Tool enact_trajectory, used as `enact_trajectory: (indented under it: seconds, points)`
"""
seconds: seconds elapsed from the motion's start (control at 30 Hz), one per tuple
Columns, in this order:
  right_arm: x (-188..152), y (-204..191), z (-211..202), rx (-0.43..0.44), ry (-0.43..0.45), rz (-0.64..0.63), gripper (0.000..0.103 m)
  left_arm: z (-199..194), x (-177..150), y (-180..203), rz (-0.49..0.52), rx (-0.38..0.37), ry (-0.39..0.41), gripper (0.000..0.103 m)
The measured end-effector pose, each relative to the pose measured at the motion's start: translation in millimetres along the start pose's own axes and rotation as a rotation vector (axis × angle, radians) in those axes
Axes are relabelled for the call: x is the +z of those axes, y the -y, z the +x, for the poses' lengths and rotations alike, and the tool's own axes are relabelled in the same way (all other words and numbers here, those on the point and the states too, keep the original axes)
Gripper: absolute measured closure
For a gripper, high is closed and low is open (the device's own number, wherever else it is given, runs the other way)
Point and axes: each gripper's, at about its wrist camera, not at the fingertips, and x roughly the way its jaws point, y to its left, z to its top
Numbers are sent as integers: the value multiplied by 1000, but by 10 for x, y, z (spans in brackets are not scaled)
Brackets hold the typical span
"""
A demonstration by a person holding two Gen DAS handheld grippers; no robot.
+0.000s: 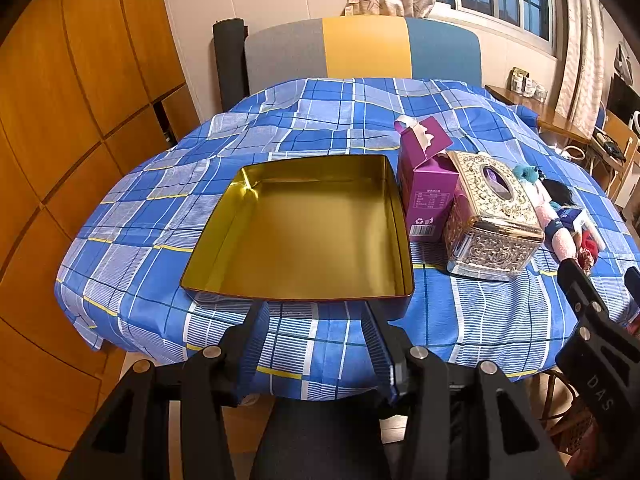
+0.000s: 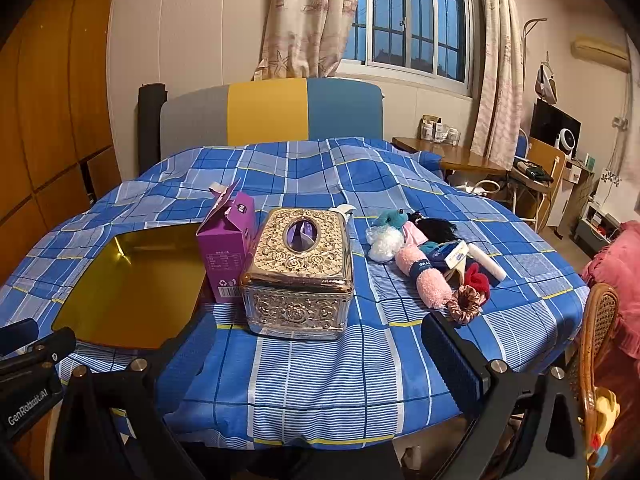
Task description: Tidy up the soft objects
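A heap of soft things lies on the checked tablecloth at the right: a pink rolled sock point(image 2: 428, 280), a teal plush point(image 2: 394, 218), a white puff point(image 2: 384, 244), a black hairy piece point(image 2: 438, 226), a red scrunchie point(image 2: 478, 278) and a satin scrunchie point(image 2: 464, 306). The empty gold tin tray point(image 1: 304, 236) sits just beyond my left gripper point(image 1: 316, 312), which is open with nothing between its fingers. My right gripper point(image 2: 312, 334) is open too, short of the heap and in front of the tissue box. The same pink sock point(image 1: 560, 240) shows at the right edge of the left wrist view.
An ornate gold tissue box point(image 2: 300, 272) and an opened purple carton point(image 2: 230, 244) stand between tray and heap. A tricolour chair back point(image 2: 272, 112) rises behind the table point(image 2: 320, 380). A wicker chair point(image 2: 596, 344) stands at the right, wooden cabinets point(image 1: 60, 140) at the left.
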Motion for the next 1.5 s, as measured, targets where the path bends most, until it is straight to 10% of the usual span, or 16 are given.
enact_trajectory:
  seconds: [0.8,1.27,1.5]
  points:
    - [338,725,208,-108,12,64,0,188,284,522,114,8,-34,55]
    - [695,2190,1101,-128,-109,109,0,393,298,1125,165,-486,-181,55]
    - [745,2743,1733,-65,-229,172,0,450,249,1329,208,-548,-200,55]
